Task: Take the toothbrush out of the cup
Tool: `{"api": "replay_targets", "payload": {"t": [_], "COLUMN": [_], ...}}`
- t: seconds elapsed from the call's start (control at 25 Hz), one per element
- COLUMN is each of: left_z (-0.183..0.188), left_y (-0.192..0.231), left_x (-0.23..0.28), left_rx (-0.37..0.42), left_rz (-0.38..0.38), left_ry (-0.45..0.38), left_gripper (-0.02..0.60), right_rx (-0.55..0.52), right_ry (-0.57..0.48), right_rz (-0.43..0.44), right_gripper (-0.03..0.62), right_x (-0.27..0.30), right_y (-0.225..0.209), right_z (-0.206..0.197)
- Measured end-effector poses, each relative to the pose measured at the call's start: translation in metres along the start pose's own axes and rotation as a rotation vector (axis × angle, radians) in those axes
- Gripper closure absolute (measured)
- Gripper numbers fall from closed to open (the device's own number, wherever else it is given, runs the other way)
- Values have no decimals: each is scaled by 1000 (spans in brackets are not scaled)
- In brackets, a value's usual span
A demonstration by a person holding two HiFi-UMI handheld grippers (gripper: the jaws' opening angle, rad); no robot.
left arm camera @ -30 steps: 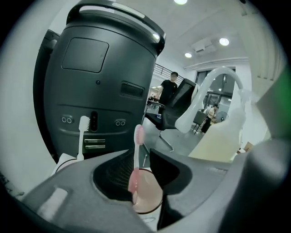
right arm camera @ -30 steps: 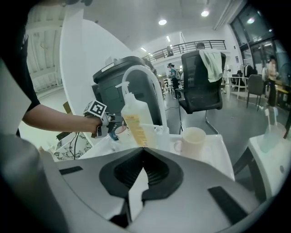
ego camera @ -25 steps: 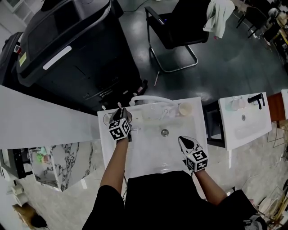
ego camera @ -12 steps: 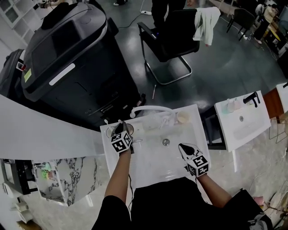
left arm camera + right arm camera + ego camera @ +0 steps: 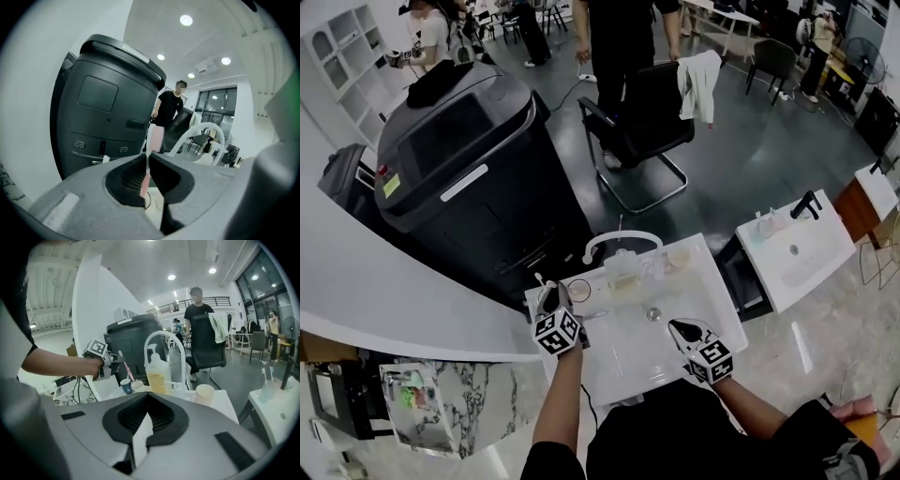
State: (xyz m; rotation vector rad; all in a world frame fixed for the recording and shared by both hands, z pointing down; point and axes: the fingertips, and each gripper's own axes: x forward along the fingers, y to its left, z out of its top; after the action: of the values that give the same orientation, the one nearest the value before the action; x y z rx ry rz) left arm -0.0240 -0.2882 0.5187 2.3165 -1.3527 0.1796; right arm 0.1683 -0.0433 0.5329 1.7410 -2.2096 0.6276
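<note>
Head view: left tongs just closed on toothbrush, now raised from cup; right tongs clenched.

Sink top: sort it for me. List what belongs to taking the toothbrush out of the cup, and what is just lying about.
Belongs: pink toothbrush; left gripper, jaws just closed further, clamped on it; blue cup and white cup by its lower end, which held it unclear.
Lying about: soap bottle; cream cup; right gripper, jaws together, empty.

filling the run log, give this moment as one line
left gripper: jaws just closing, shut on toothbrush | toothbrush: low end near cup | right gripper: shut, empty
</note>
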Motion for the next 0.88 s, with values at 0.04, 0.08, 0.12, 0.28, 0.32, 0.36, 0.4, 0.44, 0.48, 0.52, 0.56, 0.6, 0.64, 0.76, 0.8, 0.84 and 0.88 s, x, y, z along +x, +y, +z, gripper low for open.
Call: {"api": "replay_targets", "payload": {"t": [0.04, 0.08, 0.12, 0.28, 0.32, 0.36, 0.4, 0.44, 0.48, 0.52, 0.56, 0.6, 0.64, 0.76, 0.8, 0.84, 0.88], "left_z": [4, 8, 11, 7, 3, -2, -8, -16, -26, -37, -48, -60, -71, -101, -109, -116, -122], "left_y": [-2, -3, -4, 3, 7, 10, 14, 18, 22, 26, 30, 34, 37, 44, 44, 43, 41], "left_x": [-12, -24, -35, -77, -86, -94, -101, -108, -115, -122, -128, -133, -136, -134, -134, -135, -136], "left_rx": [-8, -19, -30, -94, -117, -139, -158, -176, -192, -211, -230, -252, -274, -330, -346, -363, -380], "left_rz": [-8, -14, -19, -19, -19, -19, -18, -15, -11, -7, -3, 1, 5, 15, 18, 19, 19], "left_ry": [-16, -33, -49, -93, -97, -99, -99, -97, -92, -85, -77, -68, -59, -29, -18, -9, -3], "left_gripper": [546, 546, 546, 546, 546, 546, 547, 547, 547, 548, 548, 547, 546, 547, 546, 547, 546], "right_rx": [-5, -9, -10, 5, 6, 3, -5, -16, -27, -33, -35, -35, -34, -29, -29, -30, -31], "right_ry": [-9, -15, -19, -31, -32, -33, -33, -32, -30, -27, -23, -22, -22, -27, -26, -20, -13], "right_rz": [2, 2, 2, 11, 12, 14, 15, 14, 13, 11, 8, 3, -1, -11, -9, -4, 3], "right_gripper": [592, 593, 592, 592, 592, 592, 594, 592, 592, 592, 592, 592, 594, 592, 592, 593, 592], "right_x": [-3, -7, -10, -20, -21, -23, -24, -25, -27, -29, -31, -34, -36, -39, -40, -41, -40], "right_y": [9, 16, 24, 58, 66, 74, 81, 88, 94, 100, 106, 111, 115, 122, 125, 127, 129], "right_z": [1, 0, -1, -4, -5, -6, -7, -9, -12, -16, -19, -22, -24, -23, -23, -25, -27]}}
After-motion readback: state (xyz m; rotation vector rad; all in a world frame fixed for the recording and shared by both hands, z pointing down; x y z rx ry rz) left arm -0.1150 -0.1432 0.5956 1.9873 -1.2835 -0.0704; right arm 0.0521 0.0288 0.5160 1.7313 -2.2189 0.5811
